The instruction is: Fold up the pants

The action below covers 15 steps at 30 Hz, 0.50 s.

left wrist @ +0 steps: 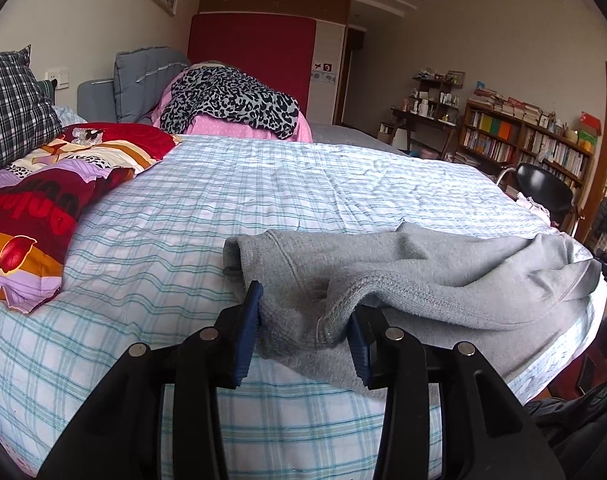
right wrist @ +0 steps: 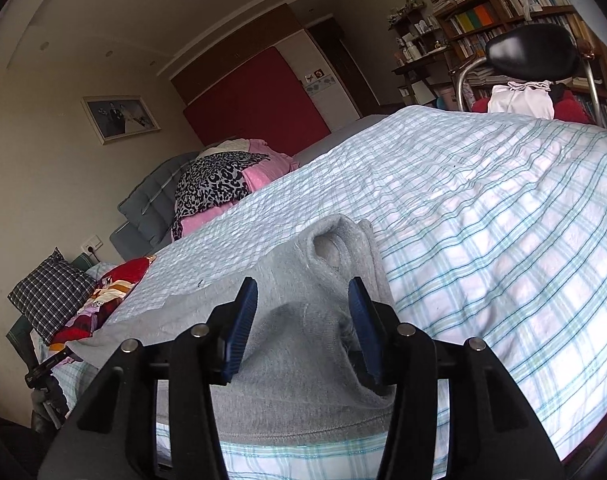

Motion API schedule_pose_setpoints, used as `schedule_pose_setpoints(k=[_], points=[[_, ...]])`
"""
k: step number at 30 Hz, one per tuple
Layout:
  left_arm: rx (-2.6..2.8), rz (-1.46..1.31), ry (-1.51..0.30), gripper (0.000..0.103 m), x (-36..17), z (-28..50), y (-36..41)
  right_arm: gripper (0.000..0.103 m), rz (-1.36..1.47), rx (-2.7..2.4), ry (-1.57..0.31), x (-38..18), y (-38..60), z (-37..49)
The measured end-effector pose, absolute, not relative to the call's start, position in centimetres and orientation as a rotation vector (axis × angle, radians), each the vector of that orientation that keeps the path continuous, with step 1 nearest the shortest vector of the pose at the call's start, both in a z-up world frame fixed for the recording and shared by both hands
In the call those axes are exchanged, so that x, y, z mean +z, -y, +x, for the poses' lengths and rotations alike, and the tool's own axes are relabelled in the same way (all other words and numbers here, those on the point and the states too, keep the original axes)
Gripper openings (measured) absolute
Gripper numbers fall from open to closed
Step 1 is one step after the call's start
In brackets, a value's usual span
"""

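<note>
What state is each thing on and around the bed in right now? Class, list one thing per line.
Grey pants: lying bunched and rumpled near the bed's edge.
Left hand-held gripper: open, grey cloth between its fingers.
Right hand-held gripper: open, straddling the pants' fabric.
Checked bedsheet: spread out, lightly wrinkled.
Leopard-print cloth: draped over a pink pile.
Black chair: pale cloth on its seat.

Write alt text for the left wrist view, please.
Grey pants lie bunched near the front edge of a bed with a blue-checked sheet, a fold of the fabric sitting between the left gripper's open jaws. Colourful bedding sits at left, a bookshelf at right.
</note>
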<state>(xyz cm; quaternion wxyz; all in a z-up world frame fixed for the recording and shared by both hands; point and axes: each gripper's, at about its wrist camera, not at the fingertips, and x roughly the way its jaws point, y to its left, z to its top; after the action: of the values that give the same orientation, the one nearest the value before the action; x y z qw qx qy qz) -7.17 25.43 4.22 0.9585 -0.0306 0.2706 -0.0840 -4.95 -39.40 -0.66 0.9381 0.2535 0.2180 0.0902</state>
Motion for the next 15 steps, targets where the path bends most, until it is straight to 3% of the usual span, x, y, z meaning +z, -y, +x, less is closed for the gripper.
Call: schedule_pose_setpoints(k=[9, 15], points=[[-0.132, -0.045, -0.554, 0.059, 4.0, -8.1, -26.9, 0.049, 0.46, 0.265, -0.553, -3.1, 38.1, -6.0], [-0.117, 0.007, -0.533, 0.062, 5.0, -9.3, -27.2, 0.049, 0.436, 0.198, -0.612, -5.2, 38.8, -8.1]])
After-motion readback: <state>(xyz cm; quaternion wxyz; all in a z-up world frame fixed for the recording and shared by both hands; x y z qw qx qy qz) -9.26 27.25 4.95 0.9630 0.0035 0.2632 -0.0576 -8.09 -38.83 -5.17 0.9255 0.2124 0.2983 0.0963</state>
